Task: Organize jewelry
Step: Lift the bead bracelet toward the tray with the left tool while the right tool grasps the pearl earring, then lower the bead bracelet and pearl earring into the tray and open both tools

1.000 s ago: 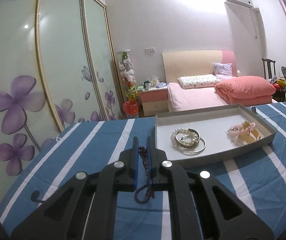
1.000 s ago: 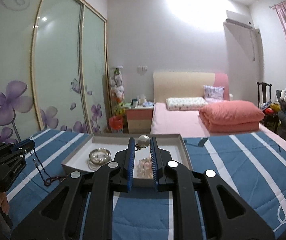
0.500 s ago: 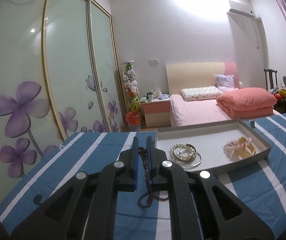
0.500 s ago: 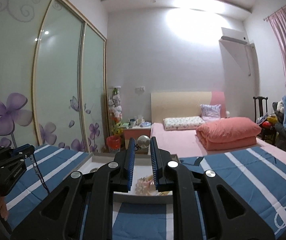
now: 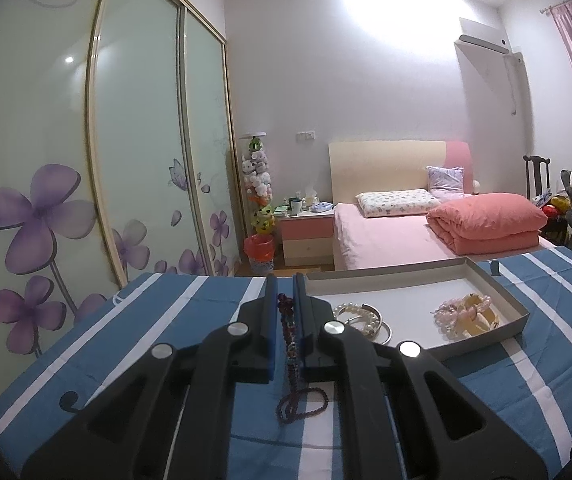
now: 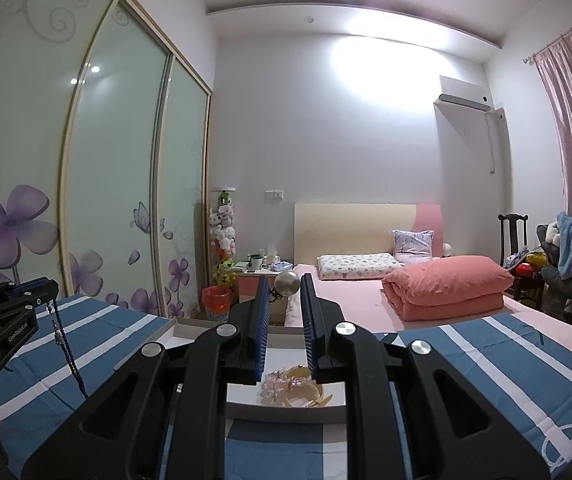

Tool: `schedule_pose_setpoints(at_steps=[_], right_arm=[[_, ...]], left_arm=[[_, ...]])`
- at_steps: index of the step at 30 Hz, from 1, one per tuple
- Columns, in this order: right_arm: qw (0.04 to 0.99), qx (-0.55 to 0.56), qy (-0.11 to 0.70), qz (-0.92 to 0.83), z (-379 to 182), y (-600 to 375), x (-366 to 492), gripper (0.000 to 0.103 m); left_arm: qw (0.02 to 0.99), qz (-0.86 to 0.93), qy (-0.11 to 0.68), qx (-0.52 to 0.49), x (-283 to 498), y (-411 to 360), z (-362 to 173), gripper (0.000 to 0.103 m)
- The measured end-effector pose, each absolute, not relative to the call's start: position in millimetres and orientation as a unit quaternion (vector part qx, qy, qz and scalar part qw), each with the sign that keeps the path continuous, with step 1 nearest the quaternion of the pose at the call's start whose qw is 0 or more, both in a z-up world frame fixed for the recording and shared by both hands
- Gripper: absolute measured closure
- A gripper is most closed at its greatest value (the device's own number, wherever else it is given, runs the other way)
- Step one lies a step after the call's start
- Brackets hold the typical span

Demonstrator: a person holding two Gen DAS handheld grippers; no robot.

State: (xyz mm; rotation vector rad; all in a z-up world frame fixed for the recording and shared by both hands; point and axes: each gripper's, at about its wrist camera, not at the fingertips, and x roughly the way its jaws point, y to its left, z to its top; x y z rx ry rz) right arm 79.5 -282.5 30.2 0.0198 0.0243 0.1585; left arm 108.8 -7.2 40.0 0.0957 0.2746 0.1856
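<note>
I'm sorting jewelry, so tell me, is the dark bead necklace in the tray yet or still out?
Out. The dark bead necklace hangs pinched in the shut left gripper, its loop on the striped cloth beside the tray.

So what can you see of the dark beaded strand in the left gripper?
The beaded strand is a long string of small, dark purplish-red beads. The shut left gripper pinches it near its upper end, so it hangs straight down between the blue pads. Its lower loop lies on the striped cloth, left of the grey tray.
</note>
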Motion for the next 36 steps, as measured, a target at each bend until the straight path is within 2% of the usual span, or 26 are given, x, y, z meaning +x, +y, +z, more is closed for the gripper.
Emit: schedule_pose_setpoints(at_steps=[21,36], right_arm=[[0.997,-0.004,-0.002,0.079,38,-273,99,0.087],[0.995,0.036,0.049,0.084,25,-287,150,0.087]], left_arm=[[0.990,0.052,0.126,0.036,134,-21,47,0.094],[0.991,0.007,0.135,-0.009,188,-15,70,0.094]])
